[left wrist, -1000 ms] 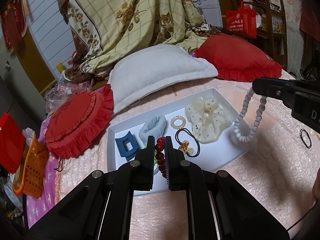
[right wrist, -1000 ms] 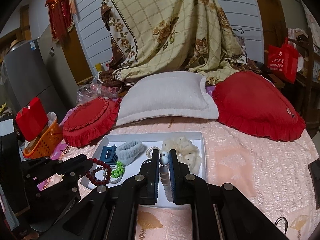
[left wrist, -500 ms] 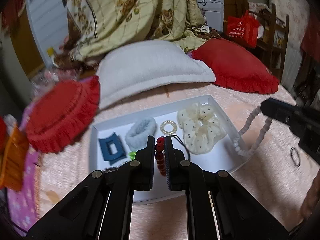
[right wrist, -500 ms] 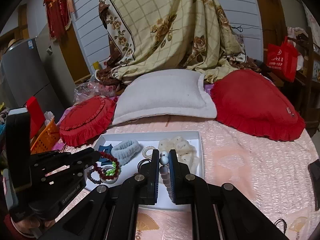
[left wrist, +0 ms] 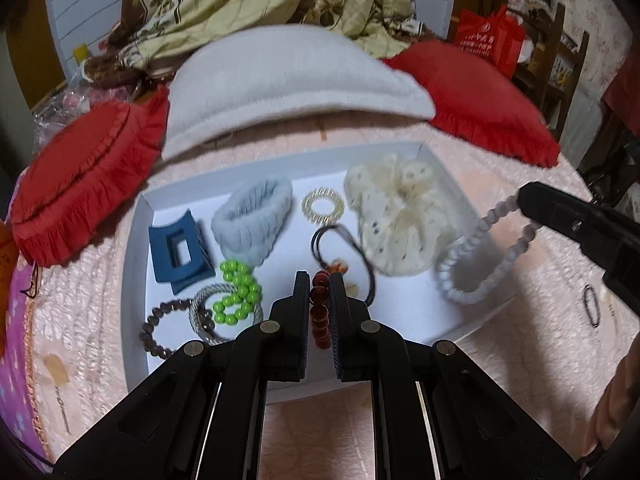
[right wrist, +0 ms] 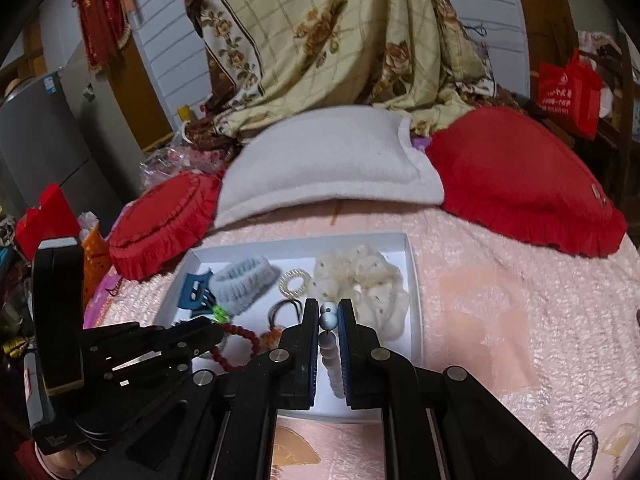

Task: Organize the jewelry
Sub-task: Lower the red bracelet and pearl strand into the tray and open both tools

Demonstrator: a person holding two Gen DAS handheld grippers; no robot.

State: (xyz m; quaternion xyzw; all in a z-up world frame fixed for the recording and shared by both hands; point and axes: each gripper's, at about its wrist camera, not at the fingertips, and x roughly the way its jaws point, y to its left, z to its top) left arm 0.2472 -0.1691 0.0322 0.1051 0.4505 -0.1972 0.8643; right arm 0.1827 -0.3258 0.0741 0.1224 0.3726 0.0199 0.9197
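A white tray (left wrist: pixel 138 240) lies on the pink bedspread and holds hair ties, scrunchies and bead bracelets. My left gripper (left wrist: pixel 319 280) is shut on a dark red bead bracelet (left wrist: pixel 320 310) above the tray's near middle; the bracelet also shows in the right wrist view (right wrist: pixel 240 340). My right gripper (right wrist: pixel 328 306) is shut on a white bead bracelet (right wrist: pixel 332 360), which hangs over the tray's right edge in the left wrist view (left wrist: pixel 476 264). In the tray lie a blue claw clip (left wrist: pixel 178 250), a green bead bracelet (left wrist: pixel 236 296) and a cream scrunchie (left wrist: pixel 396 224).
A grey-white pillow (left wrist: pixel 288 84) and two red cushions (left wrist: pixel 80 176) (left wrist: pixel 476 96) lie behind the tray. A black hair tie (left wrist: pixel 591 310) lies on the bedspread right of the tray, another at the near right (right wrist: pixel 584 450). An orange basket (right wrist: pixel 94 256) stands far left.
My left gripper has moved forward and lower over the tray with the red bracelet. My right gripper has carried the white bracelet lower, over the tray's right edge.
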